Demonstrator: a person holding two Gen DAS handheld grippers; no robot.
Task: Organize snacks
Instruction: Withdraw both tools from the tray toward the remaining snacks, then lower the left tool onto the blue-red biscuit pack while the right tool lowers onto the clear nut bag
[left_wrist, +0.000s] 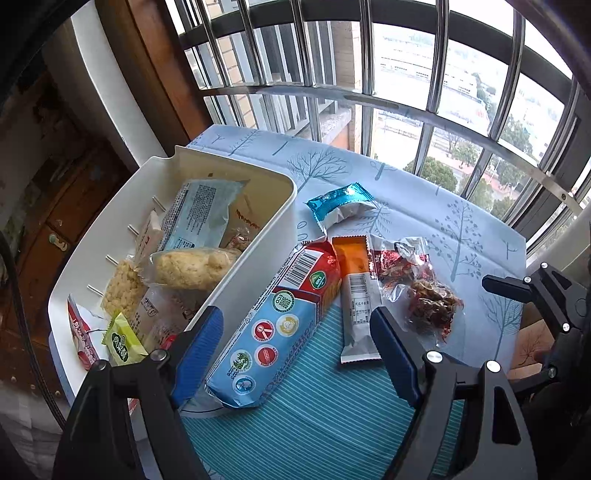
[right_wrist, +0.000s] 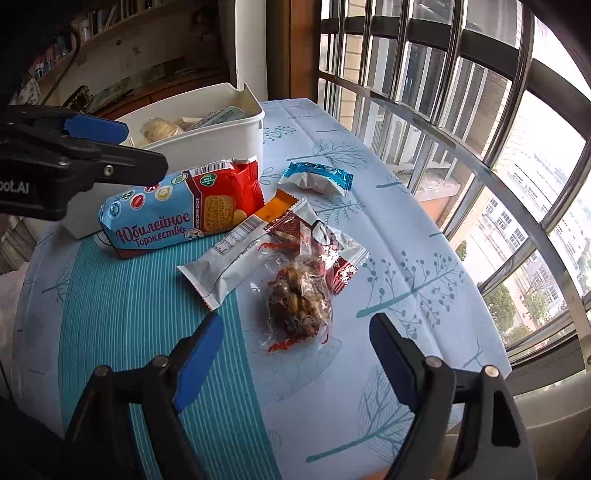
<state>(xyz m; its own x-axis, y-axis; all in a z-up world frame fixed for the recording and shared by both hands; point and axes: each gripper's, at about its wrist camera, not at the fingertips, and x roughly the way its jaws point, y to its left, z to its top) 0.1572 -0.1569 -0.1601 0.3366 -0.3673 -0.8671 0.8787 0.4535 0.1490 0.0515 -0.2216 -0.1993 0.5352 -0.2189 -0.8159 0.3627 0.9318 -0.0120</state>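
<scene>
A white bin (left_wrist: 255, 236) (right_wrist: 221, 144) holds several snack packs. Beside it on the table lie a blue-and-red biscuit pack (left_wrist: 280, 325) (right_wrist: 173, 214), an orange-and-white bar (left_wrist: 356, 295) (right_wrist: 236, 254), a clear bag of red-brown snacks (left_wrist: 424, 291) (right_wrist: 299, 295) and a small blue-wrapped snack (left_wrist: 340, 205) (right_wrist: 317, 177). My left gripper (left_wrist: 297, 347) is open, its fingers on either side of the biscuit pack's near end and the bar. My right gripper (right_wrist: 295, 350) is open just in front of the clear bag. The left gripper also shows in the right wrist view (right_wrist: 114, 147).
The table has a tree-print cloth (right_wrist: 388, 240) and a teal striped mat (right_wrist: 129, 314). A barred window (left_wrist: 406, 92) runs along the far and right edges. A wooden cabinet (left_wrist: 55, 206) stands to the left behind the bin.
</scene>
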